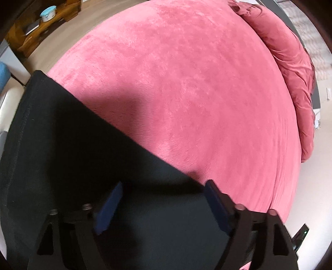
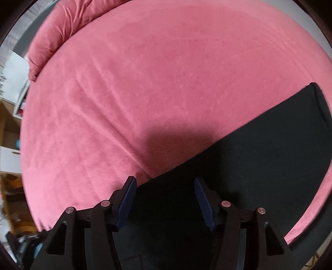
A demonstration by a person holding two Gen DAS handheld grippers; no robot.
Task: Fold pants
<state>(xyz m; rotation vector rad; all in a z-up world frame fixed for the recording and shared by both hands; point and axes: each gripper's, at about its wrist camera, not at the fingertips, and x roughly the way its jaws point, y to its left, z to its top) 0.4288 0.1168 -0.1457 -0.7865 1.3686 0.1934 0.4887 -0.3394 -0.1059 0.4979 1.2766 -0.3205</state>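
We see one pair of black pants (image 1: 68, 166) lying flat on one pink bedcover (image 1: 186, 83); in the left wrist view they fill the near left, their straight edge running diagonally from the far left down to the near middle; in the right wrist view the same pants (image 2: 259, 162) fill the near right, one squared end reaching toward the far right. We count two tongs. The left gripper (image 1: 164, 207) points down over the cloth with its two blue pads spread wide; nothing sits between them, and the right-hand pad (image 1: 217, 207) hangs at the pants' edge. The right gripper (image 2: 165, 203) also stands parted, its two pads apart over the dark fabric, pinching nothing; its left pad (image 2: 126, 203) sits just at the cloth's edge. Farther out, one bunched pink quilt (image 1: 290, 68) lies along the far right; beyond the bed, one wooden shelf (image 1: 43, 27) carries one pale blue bowl (image 1: 48, 13).
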